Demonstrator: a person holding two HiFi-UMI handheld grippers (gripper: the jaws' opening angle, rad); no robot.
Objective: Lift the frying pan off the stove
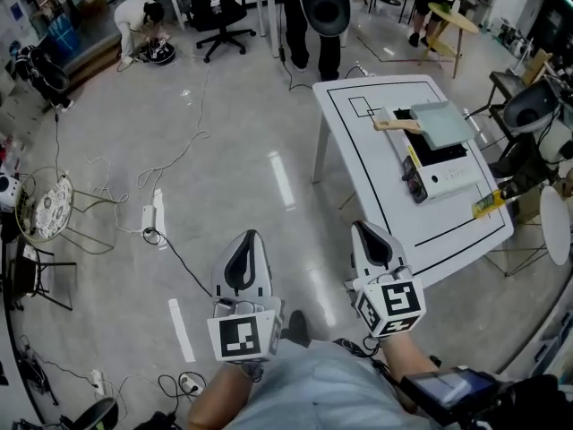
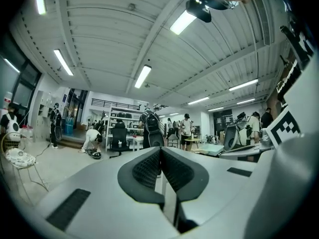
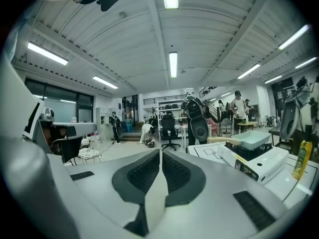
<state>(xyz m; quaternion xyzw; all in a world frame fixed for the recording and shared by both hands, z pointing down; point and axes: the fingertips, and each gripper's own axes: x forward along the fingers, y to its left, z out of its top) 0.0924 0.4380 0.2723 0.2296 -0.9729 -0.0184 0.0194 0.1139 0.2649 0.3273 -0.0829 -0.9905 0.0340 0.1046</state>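
In the head view the person stands on the grey floor, with both tongs held out in front. The left gripper (image 1: 249, 240) and the right gripper (image 1: 365, 233) are side by side, pointing away from the body, each with its marker cube nearest the camera. Both hang over the floor, and the right one is just short of the near edge of the white table (image 1: 358, 164). The table stands to the far right. On it sits a white stove (image 1: 443, 176), and the frying pan (image 1: 440, 124), square and pale green, rests on top of the stove. Its wooden handle (image 1: 397, 124) sticks out to the left. The pan is well apart from both grippers. A yellow bottle (image 1: 488, 206) lies by the table's right edge. Cables and a power strip (image 1: 149, 218) trail across the floor on the left. Farther off, one person (image 1: 313, 12) stands and another (image 1: 134, 18) crouches.

In the left gripper view the two dark pads meet at the tip, with nothing between them. Beyond them lie open floor, an office chair (image 2: 119, 139) and people at the far end of the room.

In the right gripper view the jaws are likewise pressed together and empty. The table is ahead to the right, with the pan on the stove past the jaw tips and the bottle at the far right.
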